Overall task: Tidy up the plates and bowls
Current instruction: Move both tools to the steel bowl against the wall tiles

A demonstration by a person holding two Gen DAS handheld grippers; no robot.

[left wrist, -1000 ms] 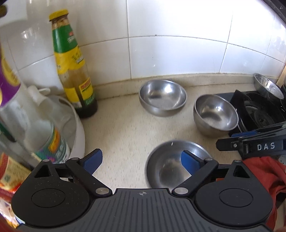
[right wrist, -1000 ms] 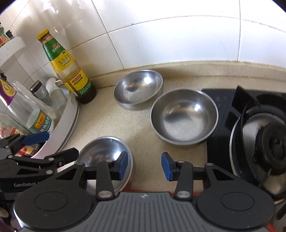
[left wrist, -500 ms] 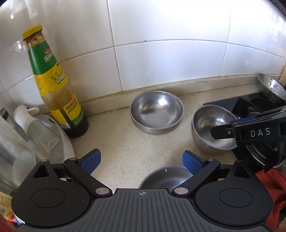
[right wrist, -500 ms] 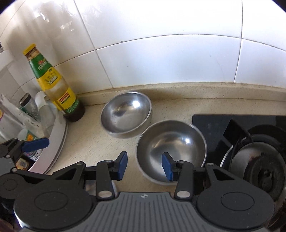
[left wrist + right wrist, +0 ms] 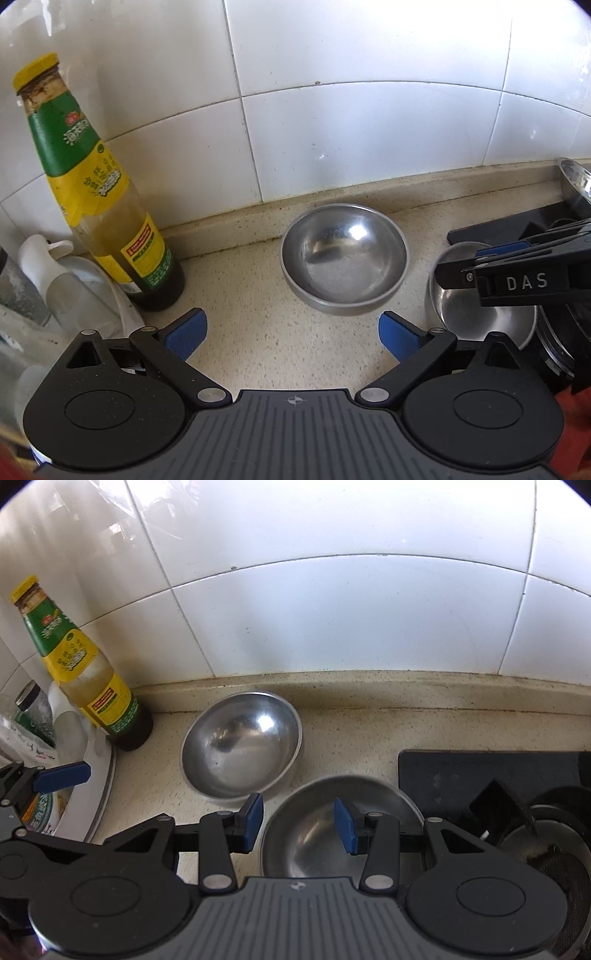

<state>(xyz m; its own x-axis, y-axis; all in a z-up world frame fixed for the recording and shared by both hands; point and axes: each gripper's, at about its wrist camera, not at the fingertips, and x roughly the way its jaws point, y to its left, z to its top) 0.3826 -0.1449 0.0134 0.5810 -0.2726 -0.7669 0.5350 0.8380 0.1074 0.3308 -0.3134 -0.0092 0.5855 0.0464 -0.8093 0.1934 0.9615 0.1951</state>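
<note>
Left wrist: our left gripper (image 5: pixel 291 332) is spread wide and empty; a round steel bowl (image 5: pixel 344 258) lies ahead, a second bowl (image 5: pixel 480 314) to its right under our right gripper.

Right wrist: our right gripper (image 5: pixel 299 823), parted, straddles the near bowl's (image 5: pixel 314 842) rim; glossy far bowl (image 5: pixel 240 746) ahead-left, glass bottle (image 5: pixel 81 668) beyond.

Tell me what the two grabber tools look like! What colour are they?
Both are black plastic. The left gripper and the right gripper each have two thin black arms tipped with blue pads, joined by silver rivets to two big round discs, with a grey ribbed plate in between. Seen from the left camera, the right one shows white letters "DAS" on its side. No cables or sleeves show.
</note>
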